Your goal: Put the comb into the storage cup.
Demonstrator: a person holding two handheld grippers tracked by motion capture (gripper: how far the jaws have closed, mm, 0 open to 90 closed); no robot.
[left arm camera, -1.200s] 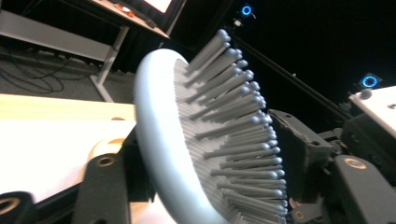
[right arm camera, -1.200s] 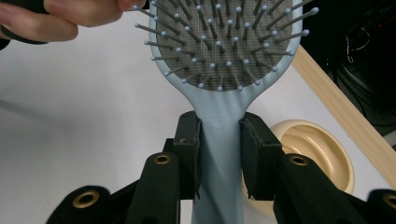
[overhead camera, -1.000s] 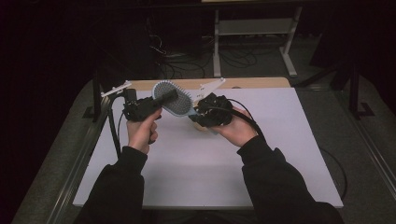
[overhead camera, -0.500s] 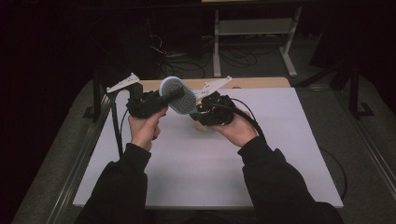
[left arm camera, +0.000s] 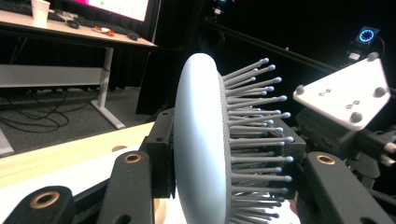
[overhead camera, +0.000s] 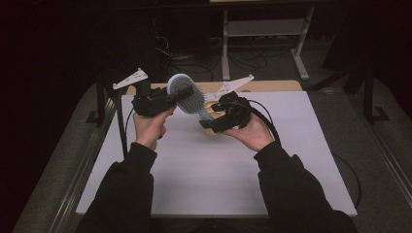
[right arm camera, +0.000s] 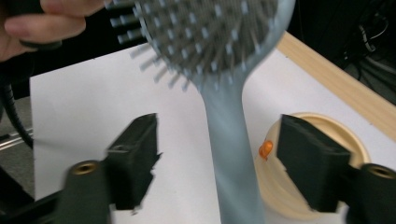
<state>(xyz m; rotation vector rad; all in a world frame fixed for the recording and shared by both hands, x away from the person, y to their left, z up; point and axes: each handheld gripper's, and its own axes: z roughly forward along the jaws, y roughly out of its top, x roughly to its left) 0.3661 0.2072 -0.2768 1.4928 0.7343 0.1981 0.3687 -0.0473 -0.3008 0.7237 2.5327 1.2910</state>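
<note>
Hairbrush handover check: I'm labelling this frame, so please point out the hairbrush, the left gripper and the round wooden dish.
hairbrush [right arm camera: 229, 154], right gripper view, on its handle.
left gripper [overhead camera: 177, 93], high view, where its jaws clamp the brush head.
round wooden dish [right arm camera: 336, 126], right gripper view, on its rim.

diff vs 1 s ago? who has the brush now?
Handover: the left gripper has closed on the hairbrush head and lifted it slightly. The right gripper jaws have just been opening and now stand clear on both sides of the handle. The tan bowl and white mat are unchanged.

Left gripper clamps the pale hairbrush head; bristles face right.
</note>
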